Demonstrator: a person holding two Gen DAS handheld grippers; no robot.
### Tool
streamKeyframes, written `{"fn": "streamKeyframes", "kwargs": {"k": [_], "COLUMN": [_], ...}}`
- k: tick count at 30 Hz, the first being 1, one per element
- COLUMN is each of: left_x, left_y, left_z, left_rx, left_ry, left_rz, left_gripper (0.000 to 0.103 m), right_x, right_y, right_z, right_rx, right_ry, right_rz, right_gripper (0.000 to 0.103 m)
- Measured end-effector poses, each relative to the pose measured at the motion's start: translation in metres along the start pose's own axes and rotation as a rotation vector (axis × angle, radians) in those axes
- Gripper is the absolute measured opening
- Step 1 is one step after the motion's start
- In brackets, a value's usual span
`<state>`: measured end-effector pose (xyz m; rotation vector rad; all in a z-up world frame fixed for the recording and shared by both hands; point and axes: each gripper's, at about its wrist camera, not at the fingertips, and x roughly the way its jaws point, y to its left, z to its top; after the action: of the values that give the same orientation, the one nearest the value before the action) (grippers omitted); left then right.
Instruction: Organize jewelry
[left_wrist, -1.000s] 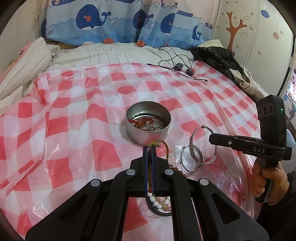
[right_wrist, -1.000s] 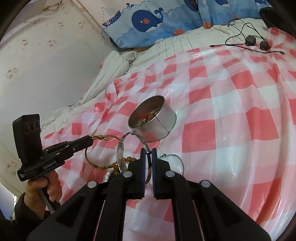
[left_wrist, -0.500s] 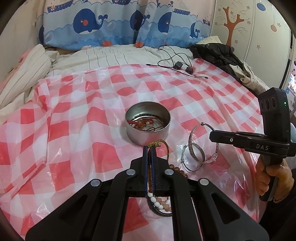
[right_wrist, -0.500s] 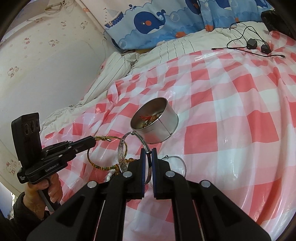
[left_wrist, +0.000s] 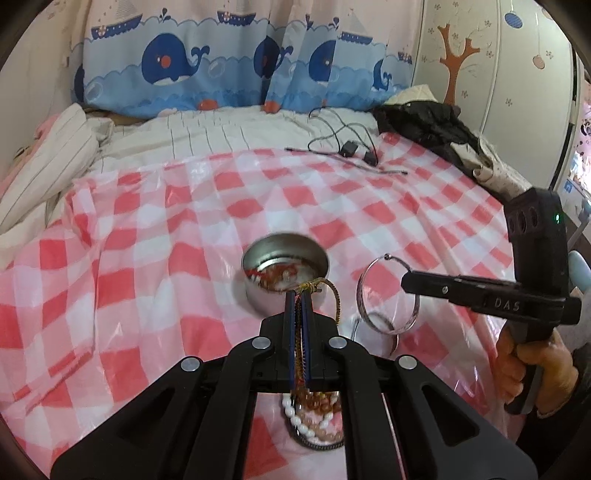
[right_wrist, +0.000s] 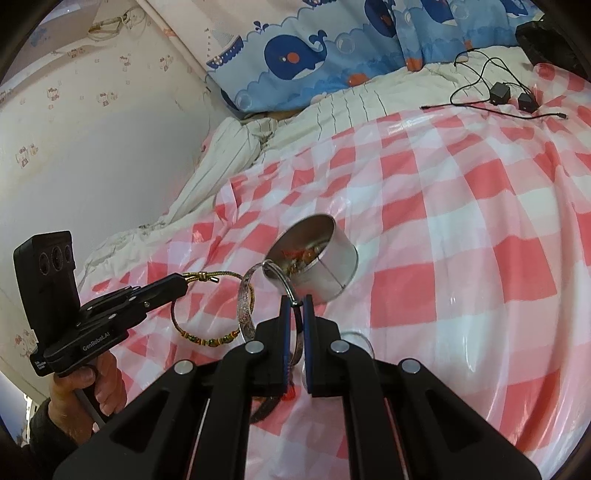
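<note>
Between my left gripper's (left_wrist: 300, 295) closed jaws hangs a braided gold cord bracelet (right_wrist: 207, 306), its knot pinched at the tips and its beaded lower arc dangling clear of the cloth. Just ahead of those tips sits the round metal tin (left_wrist: 284, 273), already holding some reddish jewelry. Off to that gripper's right, my right gripper (right_wrist: 295, 301) is clamped on a thin hinged silver bangle (left_wrist: 384, 295), which hangs in the air beside the tin. Below and behind my left fingers lies a heap of pearl and brown bead strands (left_wrist: 314, 421), and another thin silver ring (right_wrist: 356, 338) rests on the red-and-white checked plastic sheet (left_wrist: 147, 288) under the bangle. I judge both pieces are lifted and ready to go in, so I am mid-carry toward the tin. Next I should bring one piece over the rim, low enough that it falls inside, then release, one hand at a time so they don't tangle.
</note>
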<state>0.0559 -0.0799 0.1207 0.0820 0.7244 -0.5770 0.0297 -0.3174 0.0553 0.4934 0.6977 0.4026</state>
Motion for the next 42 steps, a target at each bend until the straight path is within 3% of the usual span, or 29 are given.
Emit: {"fn": "streamKeyframes", "kwargs": {"k": [10, 24, 36, 42], "left_x": [0.01, 0.047, 0.064, 0.076], "left_y": [0.003, 0.01, 0.007, 0.011], "left_z": [0.021, 0.048, 0.05, 0.046], "left_rx": [-0.021, -0.018, -0.003, -0.018], "left_ry": [-0.035, -0.043, -0.028, 0.014], "left_rz": [-0.006, 0.014, 0.021, 0.019], "left_gripper": [0.003, 0.003, 0.003, 0.003], "right_x": [-0.006, 0.028, 0.036, 0.038], "right_y": [-0.005, -0.001, 0.0, -0.022], "right_z": [0.024, 0.046, 0.057, 0.059], "right_rx": [0.025, -0.019, -0.036, -0.012], "right_ry": [-0.051, -0.02, -0.027, 0.04], "right_rz": [0.014, -0.018, -0.022, -0.127], "right_gripper": [0.007, 0.007, 0.007, 0.007]}}
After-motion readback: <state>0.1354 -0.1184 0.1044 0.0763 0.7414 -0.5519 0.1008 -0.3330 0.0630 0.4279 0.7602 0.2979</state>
